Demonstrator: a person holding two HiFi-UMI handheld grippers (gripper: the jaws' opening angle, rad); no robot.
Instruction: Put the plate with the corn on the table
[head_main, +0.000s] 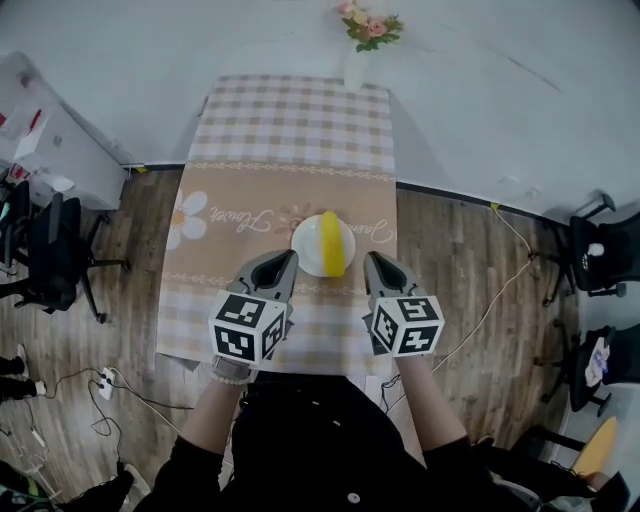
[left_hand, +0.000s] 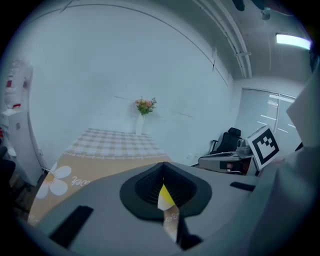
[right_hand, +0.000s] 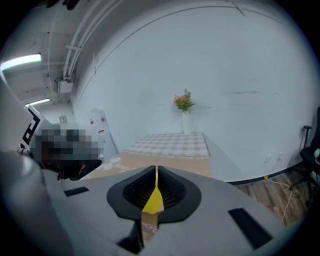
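A white plate (head_main: 308, 240) with a yellow corn cob (head_main: 331, 243) lies on the table (head_main: 290, 130), on the tan runner with flower print. My left gripper (head_main: 291, 257) is just near and left of the plate, my right gripper (head_main: 368, 258) just near and right of it. Both are shut with nothing between the pads, and neither touches the plate. In the left gripper view the shut jaws (left_hand: 161, 166) leave a thin slit through which the corn (left_hand: 165, 196) shows. The right gripper view has the same: shut jaws (right_hand: 155, 170) with the corn (right_hand: 153, 201) seen below.
A vase of pink flowers (head_main: 364, 40) stands at the table's far edge against the wall. A white cabinet (head_main: 50, 140) and a black chair (head_main: 55, 255) are at the left, more chairs (head_main: 600, 250) at the right. Cables and a power strip (head_main: 103, 381) lie on the wood floor.
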